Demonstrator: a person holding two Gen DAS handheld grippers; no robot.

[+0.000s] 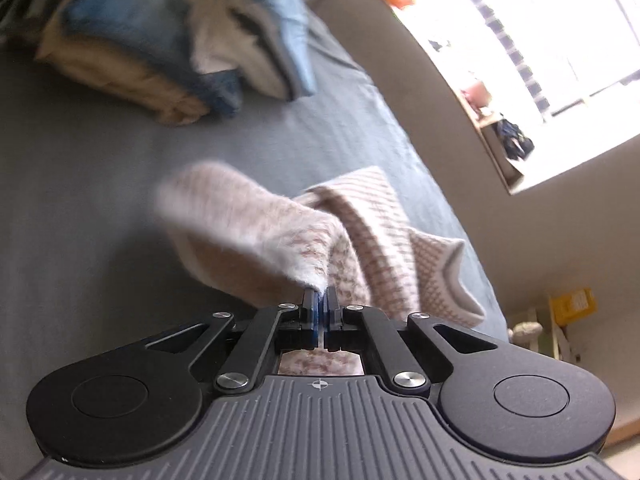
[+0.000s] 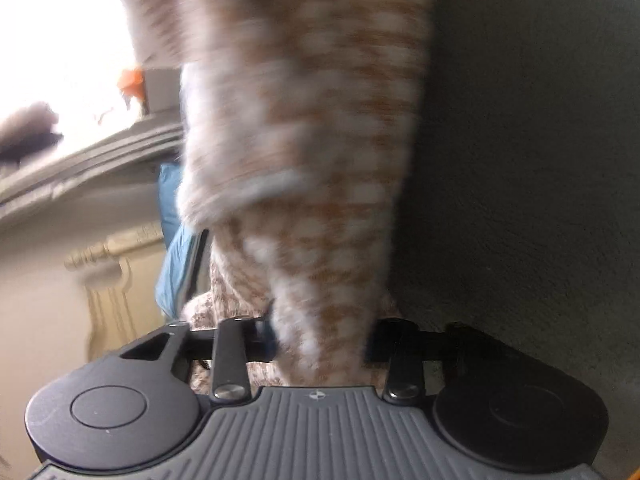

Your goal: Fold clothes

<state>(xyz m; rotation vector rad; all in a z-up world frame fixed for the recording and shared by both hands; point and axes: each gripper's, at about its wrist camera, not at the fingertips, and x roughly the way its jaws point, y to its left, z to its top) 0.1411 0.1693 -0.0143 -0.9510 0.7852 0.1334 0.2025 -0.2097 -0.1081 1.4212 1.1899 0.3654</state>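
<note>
Sweater [image 1: 360, 232] unfolded: we see left tool [image 1: 322, 300] pinching its edge, right tool [image 2: 320, 344] gripping bunched knit; folded pile [image 1: 160, 40] done.

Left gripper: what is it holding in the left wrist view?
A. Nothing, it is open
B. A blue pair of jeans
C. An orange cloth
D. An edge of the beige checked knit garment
D: the left gripper is closed on an edge of the beige checked knit garment above the grey bed sheet.
</note>
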